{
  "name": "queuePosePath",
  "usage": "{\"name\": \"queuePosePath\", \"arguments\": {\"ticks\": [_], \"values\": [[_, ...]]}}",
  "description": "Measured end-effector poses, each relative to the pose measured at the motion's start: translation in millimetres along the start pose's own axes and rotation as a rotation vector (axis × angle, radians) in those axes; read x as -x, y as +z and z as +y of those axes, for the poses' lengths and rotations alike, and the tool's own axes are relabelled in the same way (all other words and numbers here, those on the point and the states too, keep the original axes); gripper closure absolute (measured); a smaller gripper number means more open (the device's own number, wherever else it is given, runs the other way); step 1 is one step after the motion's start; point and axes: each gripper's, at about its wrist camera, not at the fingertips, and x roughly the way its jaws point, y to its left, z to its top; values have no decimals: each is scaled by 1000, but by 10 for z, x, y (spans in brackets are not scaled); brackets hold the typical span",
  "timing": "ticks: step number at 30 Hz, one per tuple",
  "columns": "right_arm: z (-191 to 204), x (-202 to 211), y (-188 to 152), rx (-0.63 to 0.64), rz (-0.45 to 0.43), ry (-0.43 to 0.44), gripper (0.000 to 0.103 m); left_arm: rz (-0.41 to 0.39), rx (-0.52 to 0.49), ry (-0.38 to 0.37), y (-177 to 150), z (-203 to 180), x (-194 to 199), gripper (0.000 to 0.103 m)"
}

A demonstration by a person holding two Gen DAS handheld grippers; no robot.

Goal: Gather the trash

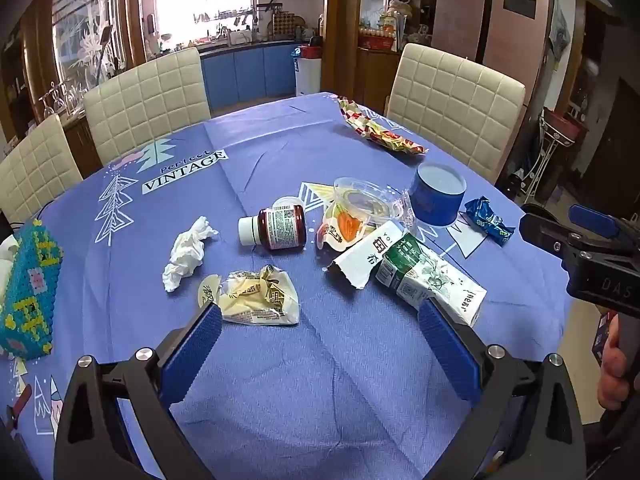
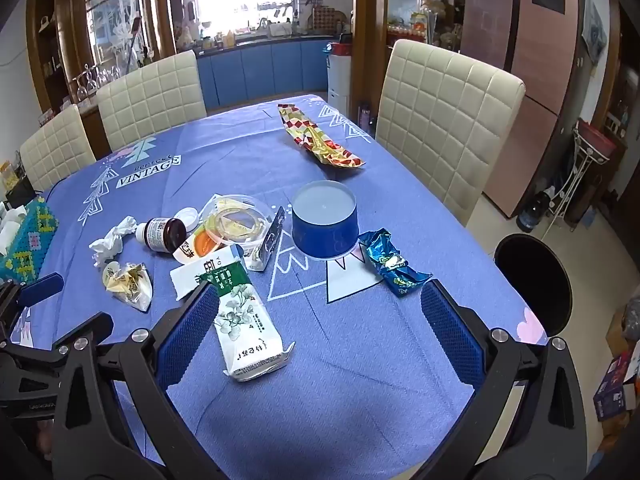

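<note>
Trash lies scattered on the blue tablecloth (image 1: 280,380): a crumpled white tissue (image 1: 186,254), a yellow wrapper (image 1: 256,298), a dark red bottle (image 1: 276,228) on its side, a clear plastic tub (image 1: 362,202), a white carton (image 1: 366,258), a green-and-white tissue pack (image 2: 240,320), an upturned blue cup (image 2: 324,226), a blue foil wrapper (image 2: 394,266) and a red-gold wrapper (image 2: 320,142). My left gripper (image 1: 320,312) hovers open near the yellow wrapper and the pack. Nothing sits inside my open right gripper (image 2: 320,294), whose left finger overlaps the pack.
A black round bin (image 2: 534,284) stands on the floor off the table's right edge. Cream padded chairs (image 2: 444,120) ring the table. A beaded teal tissue box (image 1: 28,292) sits at the left edge. A person's hand (image 1: 612,372) grips the right handle.
</note>
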Motion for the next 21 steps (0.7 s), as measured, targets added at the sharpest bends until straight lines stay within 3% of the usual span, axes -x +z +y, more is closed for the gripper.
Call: {"name": "queuePosePath", "arguments": {"ticks": [21], "values": [[-5, -6, -10, -4, -2, 4, 3, 2, 2, 2, 5, 1, 4, 7]]}}
